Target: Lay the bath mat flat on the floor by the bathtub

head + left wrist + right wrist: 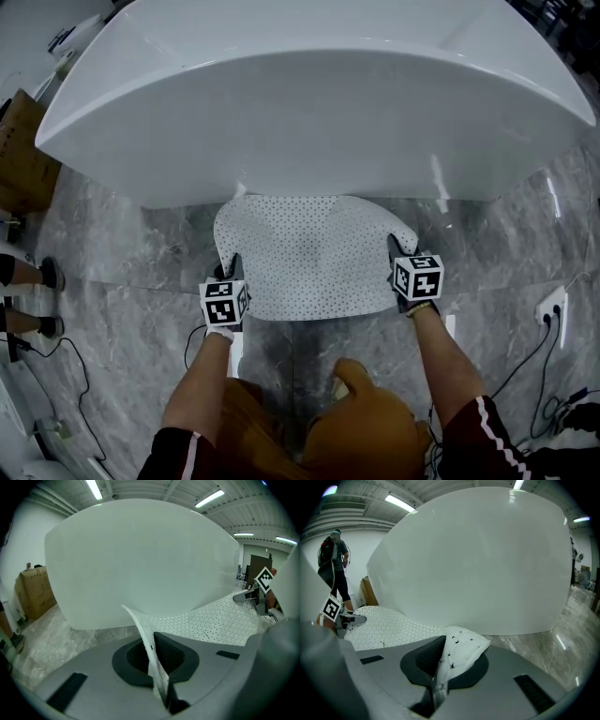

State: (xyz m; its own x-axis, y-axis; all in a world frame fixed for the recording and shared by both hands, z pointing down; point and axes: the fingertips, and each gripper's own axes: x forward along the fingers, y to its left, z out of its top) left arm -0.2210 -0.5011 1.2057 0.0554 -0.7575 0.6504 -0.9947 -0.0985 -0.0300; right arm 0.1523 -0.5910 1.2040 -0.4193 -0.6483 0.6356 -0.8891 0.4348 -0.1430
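A white bath mat (309, 253) dotted with small holes stretches between my two grippers over the grey marble floor, its far edge reaching the foot of the white bathtub (309, 103). My left gripper (229, 270) is shut on the mat's near left corner; in the left gripper view a thin upright edge of the mat (146, 639) stands pinched in my left gripper (158, 670). My right gripper (397, 251) is shut on the near right corner, where a bunched fold of mat (461, 646) bulges out of my right gripper (439, 670).
The tub wall (140, 559) fills the space straight ahead. A cardboard box (23, 155) stands at the left beside the tub. A person's feet (42, 277) are on the floor at far left. A socket block (553, 305) with cables lies at the right.
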